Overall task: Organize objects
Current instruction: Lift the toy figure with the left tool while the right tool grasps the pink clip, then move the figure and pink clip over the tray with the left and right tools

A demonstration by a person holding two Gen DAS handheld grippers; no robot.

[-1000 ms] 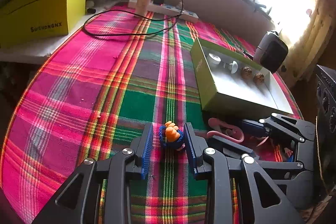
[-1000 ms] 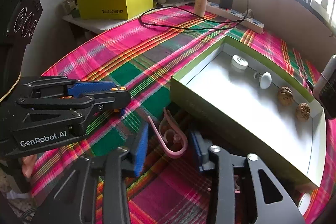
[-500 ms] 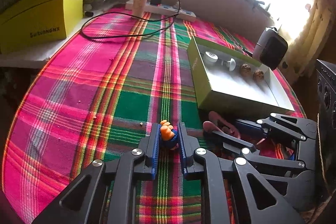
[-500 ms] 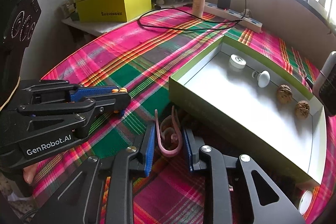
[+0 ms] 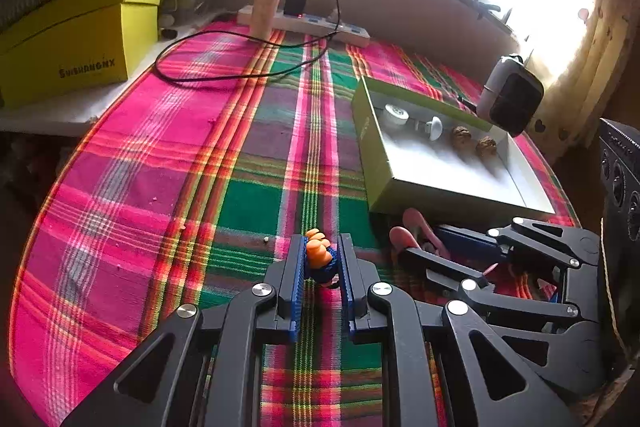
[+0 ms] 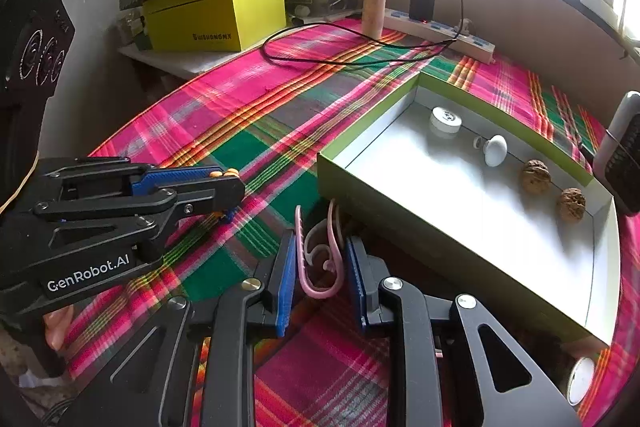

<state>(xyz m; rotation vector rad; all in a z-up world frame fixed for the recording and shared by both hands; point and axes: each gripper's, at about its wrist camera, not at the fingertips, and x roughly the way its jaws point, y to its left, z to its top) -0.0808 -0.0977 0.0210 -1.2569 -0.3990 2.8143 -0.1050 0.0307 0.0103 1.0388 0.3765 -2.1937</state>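
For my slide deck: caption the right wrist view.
Right tool shut on pink hook beside green tray; left tool grips small toy.

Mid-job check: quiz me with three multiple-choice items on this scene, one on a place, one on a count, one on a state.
1. Where does the pink hook lie?
A. In the green box
B. On the cloth beside the green box
C. On the yellow box

2. How many walnuts are in the green box?
A. Two
B. Four
C. None

3. The left gripper is:
A. Wide open
B. Shut on the small toy
C. Out of view

Answers: 1 B, hook on plaid near the box wall; 2 A, two brown nuts; 3 B, pads press the toy.
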